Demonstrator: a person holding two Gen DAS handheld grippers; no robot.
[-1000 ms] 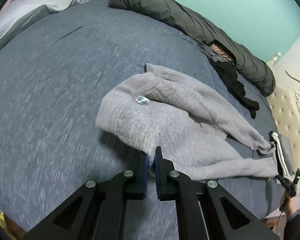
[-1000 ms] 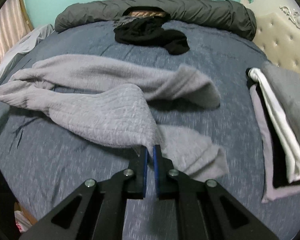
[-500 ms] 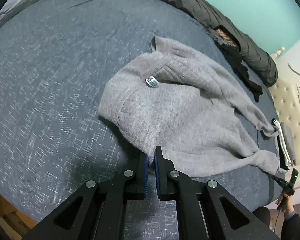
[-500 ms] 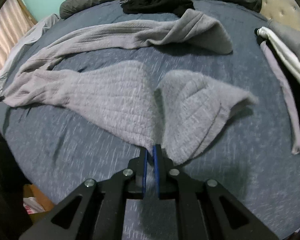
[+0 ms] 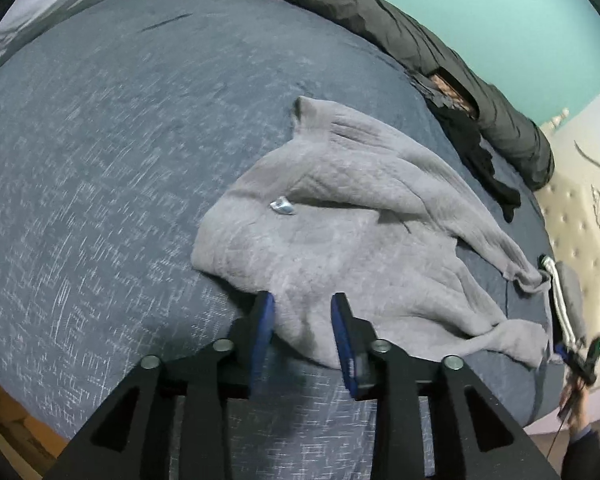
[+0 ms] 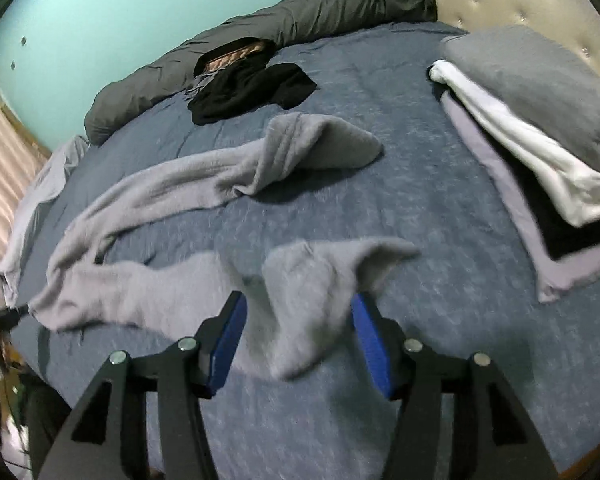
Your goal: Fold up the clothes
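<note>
Grey sweatpants (image 5: 352, 232) lie along the bed's (image 5: 100, 160) near edge, long axis running left–right. Waist end sits btwn left gripper (image 5: 302, 320) fingers, a leg cuff btwn right gripper (image 6: 296, 320) fingers; both spread, gripping nothing.

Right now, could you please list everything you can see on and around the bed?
sweater: one, grey, spread on the bed, sleeves out.
label: one, silvery, on the sweater.
black garment: one, crumpled near the long pillow.
long pillow: one, dark grey, along the wall.
folded stack: one; grey, white, black, lilac layers; by the headboard.
bed cover: one, blue-grey.
headboard: one, cream, tufted.
wall: turquoise.
left gripper: black, blue pads, open over the hem.
right gripper: black, blue pads, open over a cuff.
</note>
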